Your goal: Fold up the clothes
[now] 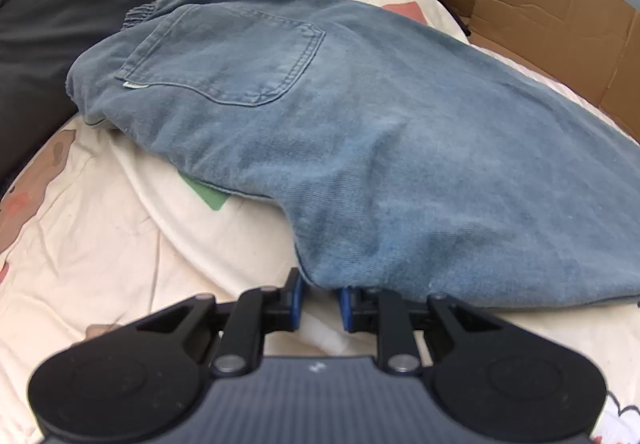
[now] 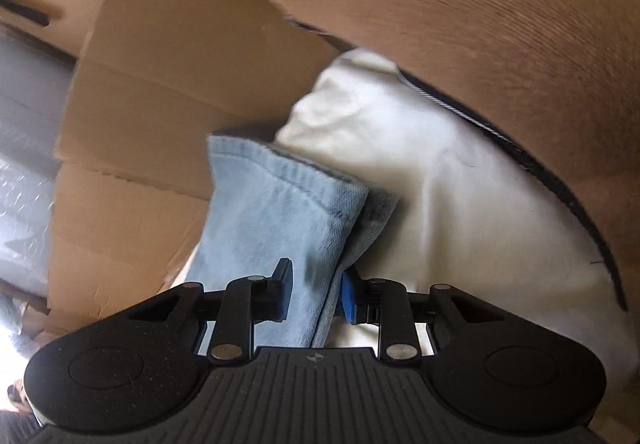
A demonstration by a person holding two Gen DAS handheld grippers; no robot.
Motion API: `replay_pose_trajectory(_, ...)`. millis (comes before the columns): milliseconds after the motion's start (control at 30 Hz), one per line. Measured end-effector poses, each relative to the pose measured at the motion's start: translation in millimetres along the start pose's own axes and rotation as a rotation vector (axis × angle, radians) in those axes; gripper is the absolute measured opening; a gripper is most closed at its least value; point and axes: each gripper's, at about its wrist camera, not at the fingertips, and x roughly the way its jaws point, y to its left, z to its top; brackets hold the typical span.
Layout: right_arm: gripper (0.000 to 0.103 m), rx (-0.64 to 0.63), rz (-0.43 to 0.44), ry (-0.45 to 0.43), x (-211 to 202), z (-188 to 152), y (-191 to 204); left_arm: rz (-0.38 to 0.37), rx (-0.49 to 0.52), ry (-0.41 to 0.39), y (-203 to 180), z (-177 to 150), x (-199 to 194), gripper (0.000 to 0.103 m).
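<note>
Cream sheet [image 1: 120, 244] under jeans [image 1: 360, 124]; pocket tab [image 1: 134, 85] unreadable.

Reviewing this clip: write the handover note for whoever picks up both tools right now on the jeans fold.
Left tool: jaws narrow at the near edge of the jeans; the denim hides the pad tips, so a grip is unconfirmed.
Right tool: closing on the hem end of a jeans leg, denim between the pads, lifted in front of the cardboard.
Jeans lie back pocket up on the cream patterned sheet, legs apparently stacked.
Done: jeans laid out lengthwise.
Left: probably bring the hem toward the waistband, then flatten.
</note>
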Motion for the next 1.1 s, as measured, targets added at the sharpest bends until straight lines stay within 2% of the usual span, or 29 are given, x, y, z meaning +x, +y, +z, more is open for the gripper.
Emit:
replay_pose_trajectory(267,0.030,-0.024,0.006,0.012,14.2,4.0,-4.8,0.005,0.050,-0.001,-3.5,-0.3,1.4,0.022)
replay_pose_trajectory(800,0.030,-0.144,0.060,0.001,19.1,23.3,-5.3,0.036,0.004,-0.009,-6.6,-3.4,0.9,0.021)
replay_pose_trajectory(933,0.025,-0.167,0.065,-0.021,11.6,26.6,-2.9,0.031,0.004,-0.006,-5.2,-1.6,1.7,0.022)
replay_pose_trajectory(1100,0.025,-0.207,0.059,-0.028,8.2,29.9,3.2,0.041,-0.015,-0.010,-6.4,-1.7,0.7,0.022)
